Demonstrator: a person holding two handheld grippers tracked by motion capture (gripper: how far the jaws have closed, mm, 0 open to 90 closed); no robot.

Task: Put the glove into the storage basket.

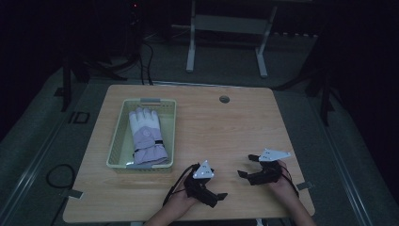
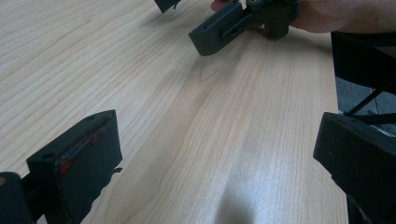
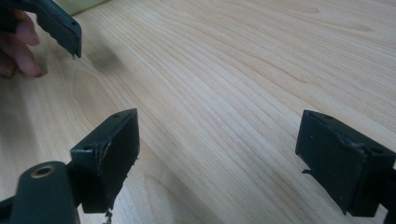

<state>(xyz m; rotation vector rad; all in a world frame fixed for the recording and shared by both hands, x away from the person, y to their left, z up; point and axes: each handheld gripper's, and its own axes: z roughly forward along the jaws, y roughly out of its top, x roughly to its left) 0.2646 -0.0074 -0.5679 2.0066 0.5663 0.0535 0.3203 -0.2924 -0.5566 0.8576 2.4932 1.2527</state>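
While both grippers rest low at the near edge of the wooden table (image 1: 226, 127), neither one holds anything. The left gripper (image 1: 217, 187) has its jaws spread wide, with bare wood between them in the left gripper view, where its point sits over the tabletop (image 2: 219, 154). The right gripper (image 1: 248, 165) is likewise wide open, its two black jaws standing far apart over empty grain in the right gripper view (image 3: 217, 154). Neither pair of jaws touches an object; whether the jaw tips meet the table surface cannot be told.

The left hand (image 1: 181, 203) comes in from the bottom edge and angles the tool toward the right, while the right hand (image 1: 282, 181) holds its tool pointing left, so the two sets of jaws face each other across a short stretch of table. A grey three-cornered plate tops each tool.

The glove (image 1: 147, 135), white and pale lilac, lies flat inside the yellow-green basket (image 1: 117, 141) on the table's left half, fingers pointing to the far side. It sits well apart from both grippers, the left one being nearer to the basket's near corner.
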